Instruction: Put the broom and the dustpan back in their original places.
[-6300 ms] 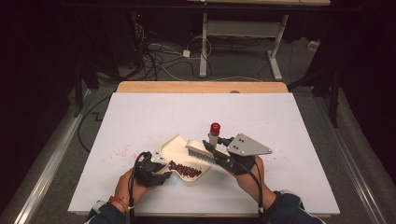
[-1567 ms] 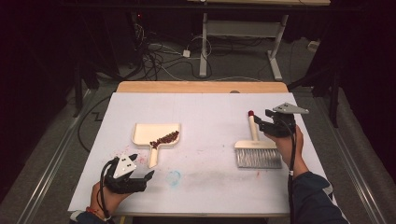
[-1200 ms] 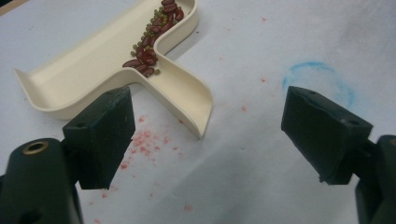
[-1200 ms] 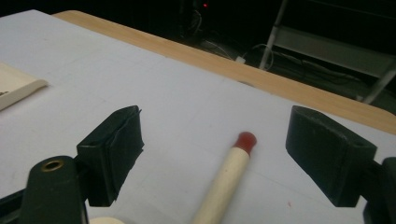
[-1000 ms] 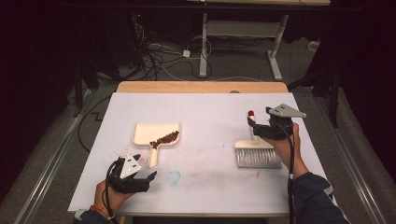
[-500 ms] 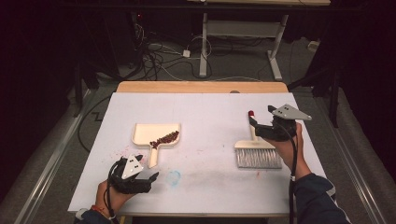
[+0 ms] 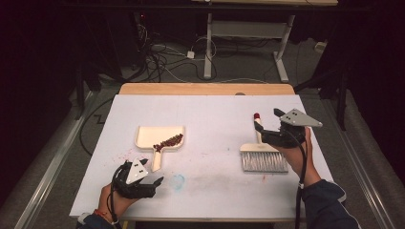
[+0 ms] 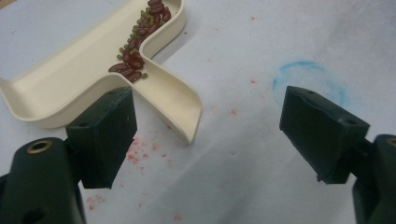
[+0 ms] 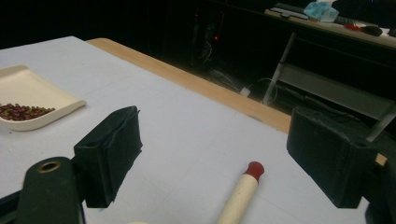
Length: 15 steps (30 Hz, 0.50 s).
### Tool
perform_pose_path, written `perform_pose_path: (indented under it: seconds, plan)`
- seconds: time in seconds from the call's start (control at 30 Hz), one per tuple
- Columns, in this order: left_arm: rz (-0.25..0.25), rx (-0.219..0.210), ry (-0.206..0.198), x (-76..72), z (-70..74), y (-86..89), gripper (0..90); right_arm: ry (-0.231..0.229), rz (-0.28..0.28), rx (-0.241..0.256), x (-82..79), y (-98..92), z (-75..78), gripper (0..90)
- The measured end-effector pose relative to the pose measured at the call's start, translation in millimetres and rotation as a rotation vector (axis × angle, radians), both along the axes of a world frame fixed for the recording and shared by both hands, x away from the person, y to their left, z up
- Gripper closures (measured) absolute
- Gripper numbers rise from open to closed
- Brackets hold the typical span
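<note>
White-covered worktop [image 7: 215, 114]. Cream dustpan [image 7: 159, 138], beans [image 7: 168, 142] inside, lies just beyond left gripper [image 7: 155, 182], fingers apart. Right gripper [image 7: 259, 125], fingers apart, straddles brush [image 7: 264, 155] handle. Dustpan: probably light, rigid; grasp handle, keep level.

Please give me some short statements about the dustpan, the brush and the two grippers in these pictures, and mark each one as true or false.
1. The cream plastic dustpan holds red and green beans. True.
2. The left hand-held gripper is shut on the dustpan's handle. False: its jaws stand wide open, and the handle end lies between them, untouched.
3. The cream hand brush with grey bristles lies flat on the white table cover. True.
4. The brush's handle has a blue tip. False: the tip is red.
5. The right hand-held gripper is open above the brush handle. True.
</note>
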State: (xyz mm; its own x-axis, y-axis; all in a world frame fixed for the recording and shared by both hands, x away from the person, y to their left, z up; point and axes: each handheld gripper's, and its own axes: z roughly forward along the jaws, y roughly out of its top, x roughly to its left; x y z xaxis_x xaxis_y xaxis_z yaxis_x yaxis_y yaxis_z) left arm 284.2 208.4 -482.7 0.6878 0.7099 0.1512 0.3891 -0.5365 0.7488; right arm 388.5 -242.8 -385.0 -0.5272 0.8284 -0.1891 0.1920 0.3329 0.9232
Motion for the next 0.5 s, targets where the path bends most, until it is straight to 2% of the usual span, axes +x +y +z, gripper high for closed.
perform_pose_path:
  seconds: [0.1, 0.5]
  plan:
    - [0.002, -0.006, 0.0, -0.1, 0.3, 0.5, 18.5, -0.006, 0.009, 0.007, -3.5, 1.5, 2.0, 18.2]
    - [0.004, -0.004, -0.001, 0.5, 0.1, 0.9, 18.4, -0.02, 0.053, -0.017, -17.2, 5.6, 3.9, 17.6]
